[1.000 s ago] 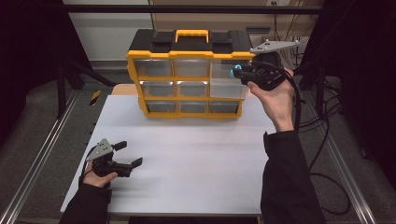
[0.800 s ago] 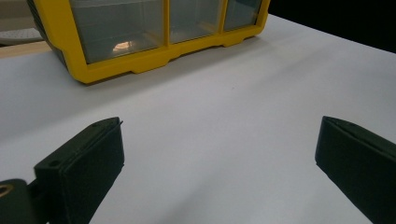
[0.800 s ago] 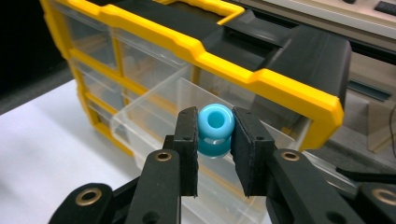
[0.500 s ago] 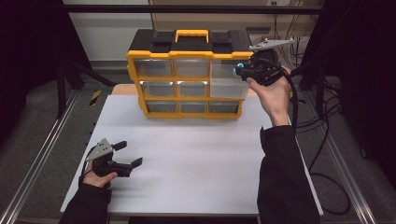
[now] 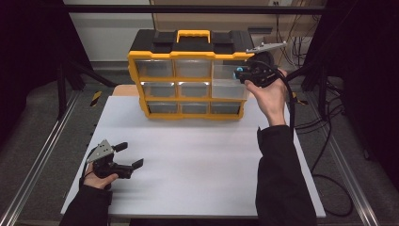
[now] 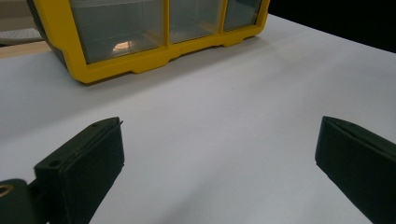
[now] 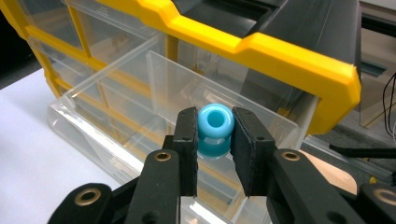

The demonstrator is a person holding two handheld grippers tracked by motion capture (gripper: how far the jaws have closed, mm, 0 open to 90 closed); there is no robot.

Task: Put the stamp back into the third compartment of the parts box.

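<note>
Right tongs [image 7: 214, 140] pinch blue bead [image 7: 215, 130] above open drawer [image 7: 116, 116].

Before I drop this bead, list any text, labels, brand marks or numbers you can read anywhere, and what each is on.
None: no readable text in any view.
Yellow organizer: no legible brand or label on its frame or black lid.
Open clear drawer: unmarked.
Blue bead in the right claw: plain.
Left claw: jaw faces bare.
Yellow-and-black striped mark by the table's edge: stripes, no characters.
</note>
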